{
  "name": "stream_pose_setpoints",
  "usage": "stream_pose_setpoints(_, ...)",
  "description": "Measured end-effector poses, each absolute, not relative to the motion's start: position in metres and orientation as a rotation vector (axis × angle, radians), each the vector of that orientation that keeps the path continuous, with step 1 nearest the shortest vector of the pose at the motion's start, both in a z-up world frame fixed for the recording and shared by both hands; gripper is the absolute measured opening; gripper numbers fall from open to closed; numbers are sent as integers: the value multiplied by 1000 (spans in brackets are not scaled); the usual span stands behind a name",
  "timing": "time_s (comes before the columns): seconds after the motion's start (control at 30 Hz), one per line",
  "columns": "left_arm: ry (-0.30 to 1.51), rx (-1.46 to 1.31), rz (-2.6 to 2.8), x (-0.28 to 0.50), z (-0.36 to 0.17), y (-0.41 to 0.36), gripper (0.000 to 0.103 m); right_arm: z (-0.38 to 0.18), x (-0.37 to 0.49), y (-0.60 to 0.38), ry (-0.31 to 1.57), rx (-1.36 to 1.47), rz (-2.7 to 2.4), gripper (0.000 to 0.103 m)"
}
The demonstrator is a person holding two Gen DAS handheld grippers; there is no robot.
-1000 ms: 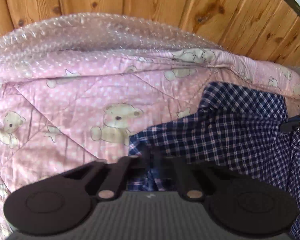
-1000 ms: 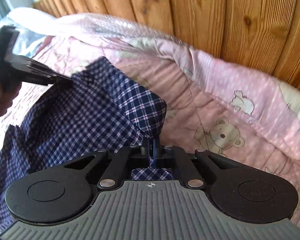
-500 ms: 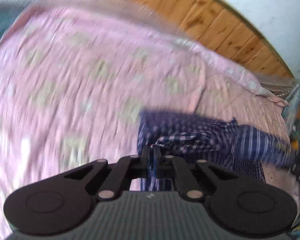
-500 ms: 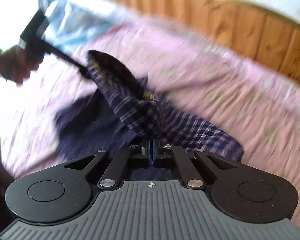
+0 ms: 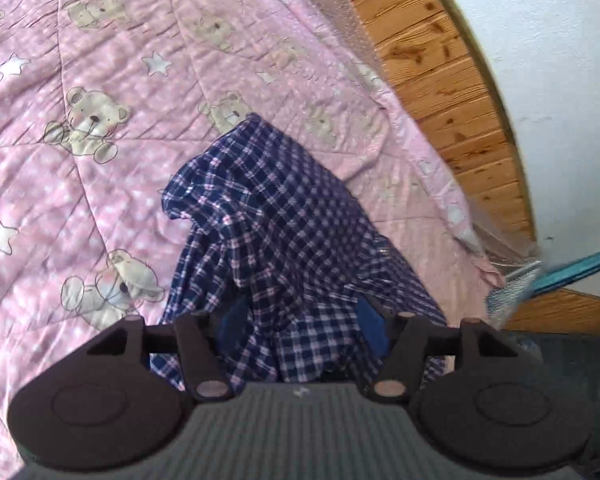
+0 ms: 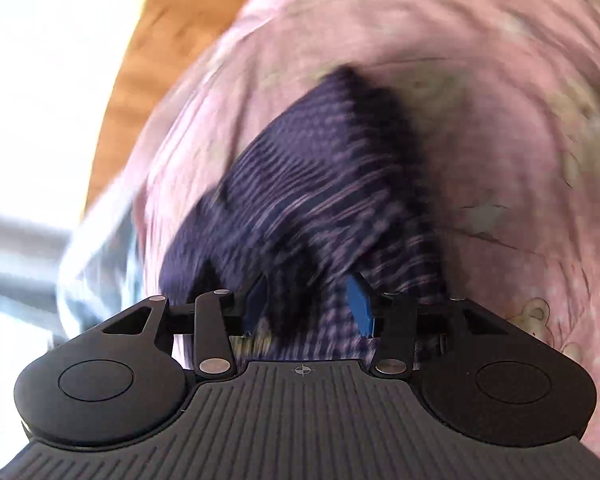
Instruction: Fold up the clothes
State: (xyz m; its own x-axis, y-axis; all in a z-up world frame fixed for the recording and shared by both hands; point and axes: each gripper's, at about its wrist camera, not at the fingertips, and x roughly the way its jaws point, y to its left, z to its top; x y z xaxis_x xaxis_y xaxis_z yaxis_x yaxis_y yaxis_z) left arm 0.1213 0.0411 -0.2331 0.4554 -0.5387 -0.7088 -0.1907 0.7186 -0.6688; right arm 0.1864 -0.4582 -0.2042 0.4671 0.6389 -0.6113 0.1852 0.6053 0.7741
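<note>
The shirt (image 5: 284,232), navy check, lies bunched on the quilt (image 5: 80,168), reaching from my left claw (image 5: 300,324) up toward 12 o'clock. Left claw: fingers (image 5: 374,330) stand apart, with cloth heaped loosely between them and nothing pinched. Right claw (image 6: 308,308): fingers (image 6: 358,306) likewise apart, the shirt (image 6: 320,184) draped between them and running off toward 12 o'clock; this view is heavily blurred. The quilt is pink, printed with bears and stars, and surrounds the shirt on all sides. Wood panelling (image 5: 452,92) borders the quilt at 1 to 3 o'clock in the left view. No containers in view.
</note>
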Motion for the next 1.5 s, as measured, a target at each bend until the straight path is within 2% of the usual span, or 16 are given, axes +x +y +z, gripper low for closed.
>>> stream_pose_setpoints(0.3,1087,-738,-150,144,-245,43,61,-233,189,-469,948,1115,132,49)
stream_pose_setpoints(0.33,1085,-731,-146,146,-244,42,60,-233,188,-469,937,1111,139,40)
stream_pose_setpoints(0.37,1083,-724,-141,148,-244,42,56,-231,188,-469,924,1104,148,17)
stream_pose_setpoints(0.4,1082,-721,-139,149,-243,41,51,-228,188,-470,917,1091,157,8)
stream_pose_setpoints(0.47,1087,-737,-148,149,-238,42,2,-217,186,-473,903,1060,168,3)
stream_pose_setpoints(0.7,1097,-776,-252,125,-190,50,2,-166,170,-489,879,1066,212,0)
stream_pose_setpoints(0.77,1136,-736,-241,119,-195,52,3,-168,168,-494,924,1022,200,0)
stream_pose_setpoints(0.93,1254,-693,-170,119,-262,49,4,-198,164,-480,1065,840,151,0)
stream_pose_setpoints(1.1,1238,-660,-191,109,-256,55,8,-200,155,-474,1081,719,132,0)
stream_pose_setpoints(1.13,1234,-640,-195,106,-250,58,11,-197,154,-474,1086,690,117,3)
stream_pose_setpoints(1.17,1223,-603,-193,101,-240,62,15,-191,153,-476,1086,642,90,21)
stream_pose_setpoints(1.2,1212,-566,-190,96,-230,67,19,-180,150,-479,1073,587,52,34)
stream_pose_setpoints(1.23,1196,-527,-187,92,-218,71,24,-165,148,-480,1038,521,9,39)
stream_pose_setpoints(1.4,1043,-459,-265,117,-159,66,28,-95,156,-451,835,248,103,39)
stream_pose_setpoints(1.5,997,-429,-340,159,-158,32,31,-99,184,-400,834,122,306,36)
